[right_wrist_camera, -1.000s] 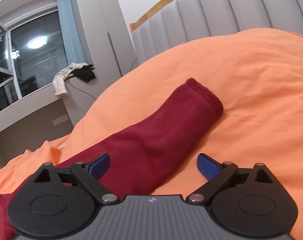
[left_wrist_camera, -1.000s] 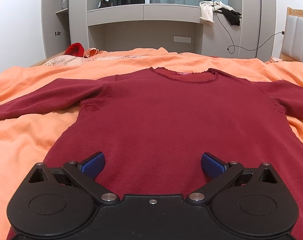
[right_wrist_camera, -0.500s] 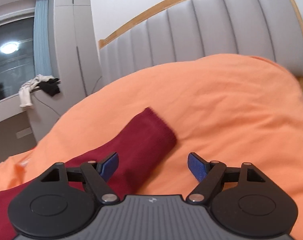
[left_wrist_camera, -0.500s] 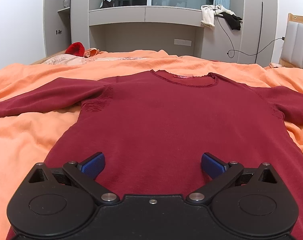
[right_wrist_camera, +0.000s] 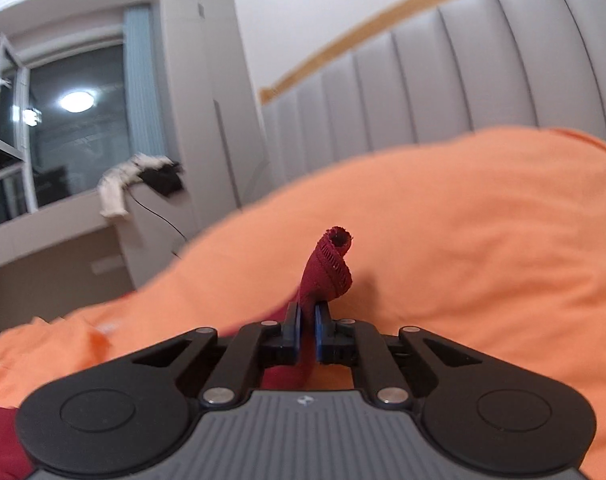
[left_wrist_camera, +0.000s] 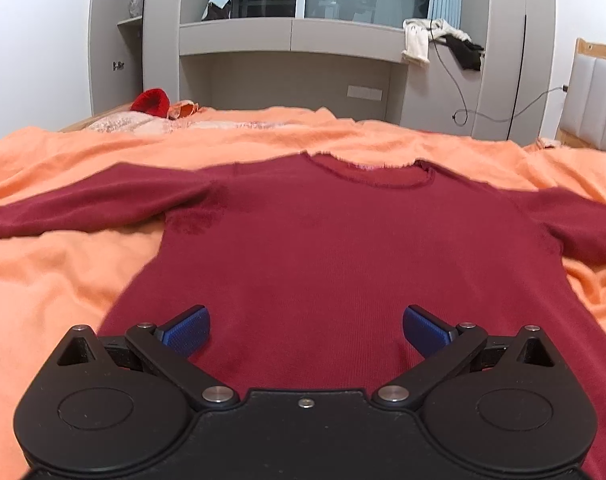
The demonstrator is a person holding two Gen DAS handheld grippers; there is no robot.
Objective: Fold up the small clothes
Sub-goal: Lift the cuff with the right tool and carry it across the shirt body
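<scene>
A dark red long-sleeved sweater [left_wrist_camera: 343,248] lies flat on the orange bedspread [left_wrist_camera: 63,280], neck away from me, sleeves spread left and right. My left gripper [left_wrist_camera: 306,330] is open and empty over the sweater's lower part, its blue pads wide apart. My right gripper [right_wrist_camera: 307,330] is shut on the sweater's sleeve cuff [right_wrist_camera: 329,270], which bunches up and sticks out past the blue pads above the bedspread [right_wrist_camera: 483,240].
A grey padded headboard [right_wrist_camera: 443,88] rises behind the bed on the right. A grey wall unit with a window [left_wrist_camera: 295,36] stands beyond the bed. A red item and some pale clothes [left_wrist_camera: 151,102] lie at the far left corner. Clothes [left_wrist_camera: 439,40] hang on the ledge.
My right gripper closed on the end of the sleeve and lifted the cuff off the bedspread. My left gripper stayed open over the sweater, with its view shifting slightly.
</scene>
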